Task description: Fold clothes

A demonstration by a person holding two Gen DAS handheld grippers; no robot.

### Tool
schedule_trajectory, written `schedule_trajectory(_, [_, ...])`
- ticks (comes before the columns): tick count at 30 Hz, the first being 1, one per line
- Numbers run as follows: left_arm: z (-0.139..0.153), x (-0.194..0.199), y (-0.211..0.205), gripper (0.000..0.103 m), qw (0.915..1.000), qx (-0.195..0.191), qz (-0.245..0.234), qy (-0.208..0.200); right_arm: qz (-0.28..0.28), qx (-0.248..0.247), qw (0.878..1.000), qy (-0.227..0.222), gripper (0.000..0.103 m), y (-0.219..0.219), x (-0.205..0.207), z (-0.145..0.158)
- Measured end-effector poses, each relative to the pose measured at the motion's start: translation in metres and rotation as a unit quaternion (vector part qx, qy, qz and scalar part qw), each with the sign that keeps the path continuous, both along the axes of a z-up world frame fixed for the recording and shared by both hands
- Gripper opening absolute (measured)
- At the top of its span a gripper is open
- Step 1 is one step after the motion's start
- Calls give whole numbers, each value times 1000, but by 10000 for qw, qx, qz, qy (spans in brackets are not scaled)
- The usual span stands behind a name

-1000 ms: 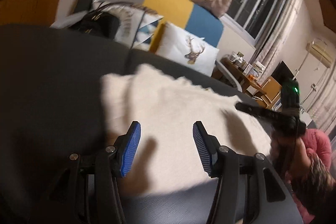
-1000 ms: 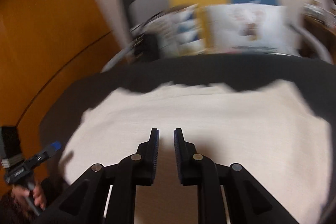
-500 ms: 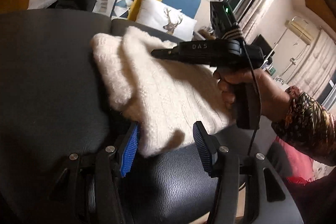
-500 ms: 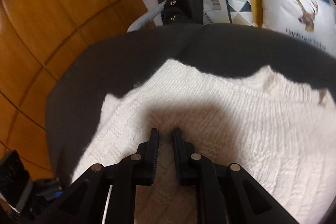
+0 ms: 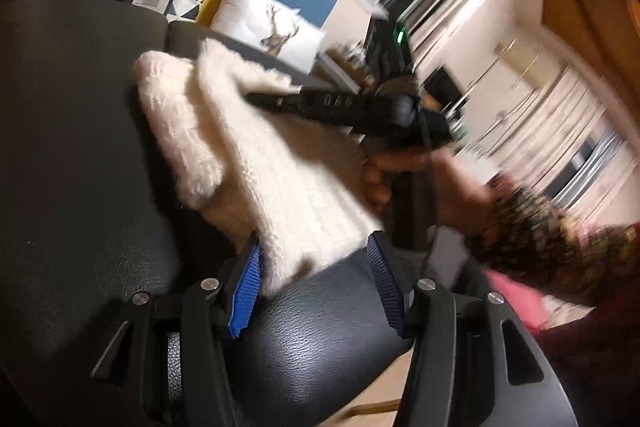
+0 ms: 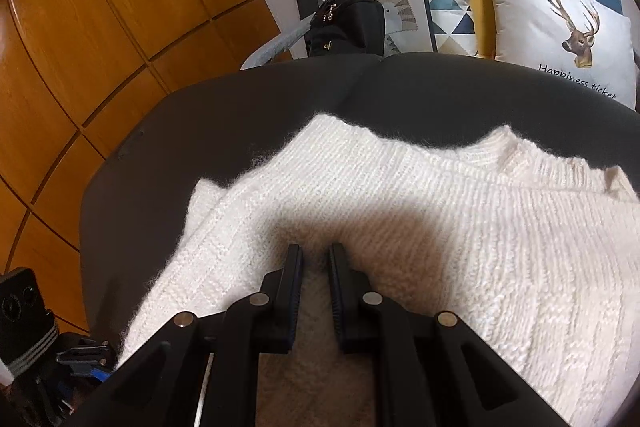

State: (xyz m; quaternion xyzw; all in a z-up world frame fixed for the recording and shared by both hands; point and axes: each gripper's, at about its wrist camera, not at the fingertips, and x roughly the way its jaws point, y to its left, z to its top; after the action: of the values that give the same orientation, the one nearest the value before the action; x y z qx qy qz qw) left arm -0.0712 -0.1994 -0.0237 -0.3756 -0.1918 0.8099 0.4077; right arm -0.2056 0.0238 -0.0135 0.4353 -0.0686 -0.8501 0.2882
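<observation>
1. Right tool (image 6: 315, 269), jaws nearly together, is pressed onto the white sweater (image 6: 460, 227) lying on the dark sofa seat (image 6: 240, 123).
2. Left tool (image 5: 316, 283), jaws spread, is set around the sweater's near corner, nothing pinched.
3. Folding is underway; closing on that corner seems needed next.

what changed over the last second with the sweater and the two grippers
The right gripper swung in over the white sweater, jaws nearly shut, nothing visibly pinched. The left gripper tipped down to the sweater's near corner. The sweater looks unmoved on the dark cushion; both jaw gaps are unchanged.
</observation>
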Motion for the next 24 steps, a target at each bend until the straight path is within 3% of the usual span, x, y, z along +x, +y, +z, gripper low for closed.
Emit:
schedule_trajectory(3, [5, -1, -10, 55, 9980, -54, 570, 253, -12, -130, 9999, -26, 12, 3, -1, -2])
schedule_trajectory(5, [5, -3, -12, 55, 9972, 90, 676, 303, -43, -200, 9998, -25, 12, 4, 0, -4])
schedule_trajectory(7, [2, -8, -4, 55, 9983, 96, 511, 264, -57, -196, 9998, -13, 12, 4, 1, -4])
schedule_trajectory(12, [-4, -6, 27, 55, 9991, -399, -95, 147, -42, -209, 9998, -26, 12, 3, 2, -4])
schedule_trajectory(16, [6, 7, 31, 55, 9978, -157, -574, 303, -9, -196, 9998, -54, 11, 4, 0, -3])
schedule_trajectory(21, [-2, -1, 32, 55, 9975, -272, -635, -150, 3, -104, 9999, -99, 10, 2, -2, -3])
schedule_trajectory(24, [-1, 1, 28, 55, 9974, -330, -625, -159, 15, -61, 9999, -110, 10, 2, -2, -2])
